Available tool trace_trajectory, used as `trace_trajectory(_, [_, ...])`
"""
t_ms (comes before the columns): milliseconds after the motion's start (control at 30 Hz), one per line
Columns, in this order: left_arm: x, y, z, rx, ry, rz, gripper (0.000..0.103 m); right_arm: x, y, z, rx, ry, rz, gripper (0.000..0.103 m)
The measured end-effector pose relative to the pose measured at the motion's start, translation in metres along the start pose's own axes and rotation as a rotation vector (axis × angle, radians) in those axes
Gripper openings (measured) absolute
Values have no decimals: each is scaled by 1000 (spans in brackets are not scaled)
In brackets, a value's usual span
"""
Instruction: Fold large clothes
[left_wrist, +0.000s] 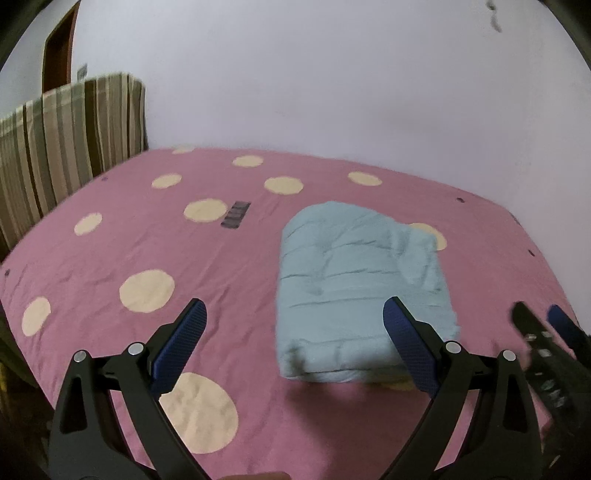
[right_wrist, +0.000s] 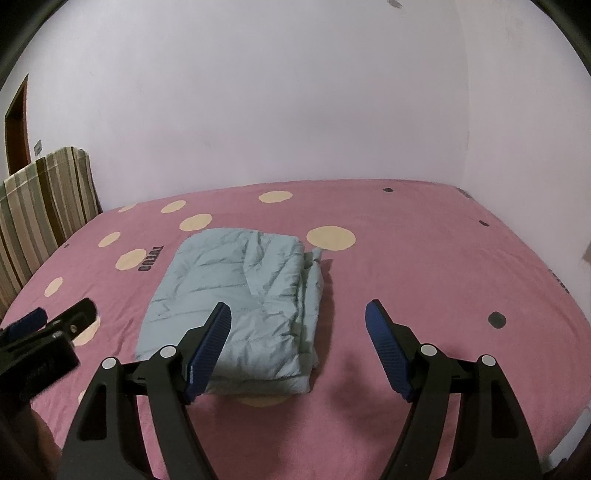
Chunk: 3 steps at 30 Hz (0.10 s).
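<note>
A light blue padded garment (left_wrist: 354, 280) lies folded into a thick rectangle on the pink bed; it also shows in the right wrist view (right_wrist: 240, 295). My left gripper (left_wrist: 295, 314) is open and empty, held above the bed just short of the garment's near left edge. My right gripper (right_wrist: 298, 314) is open and empty, above the garment's near right corner. Each gripper shows at the edge of the other's view: the right one (left_wrist: 546, 332), the left one (right_wrist: 59, 321).
The pink bed sheet (left_wrist: 147, 240) with cream dots covers the whole bed. A striped cloth-covered headboard (left_wrist: 66, 140) stands at the left. A white wall (right_wrist: 295, 92) runs behind the bed. A brown door (left_wrist: 55, 59) is at the far left.
</note>
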<state>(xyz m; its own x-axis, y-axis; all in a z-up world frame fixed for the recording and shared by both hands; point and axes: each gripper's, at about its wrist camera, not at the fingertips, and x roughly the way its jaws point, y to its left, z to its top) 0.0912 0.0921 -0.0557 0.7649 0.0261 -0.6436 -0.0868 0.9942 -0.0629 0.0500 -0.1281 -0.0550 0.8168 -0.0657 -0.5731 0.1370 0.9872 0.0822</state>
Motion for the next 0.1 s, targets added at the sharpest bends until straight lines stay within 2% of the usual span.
trace_trajectory(100, [25,26,4,-46,34,40,96,18,-23,1,19,21,-41,82])
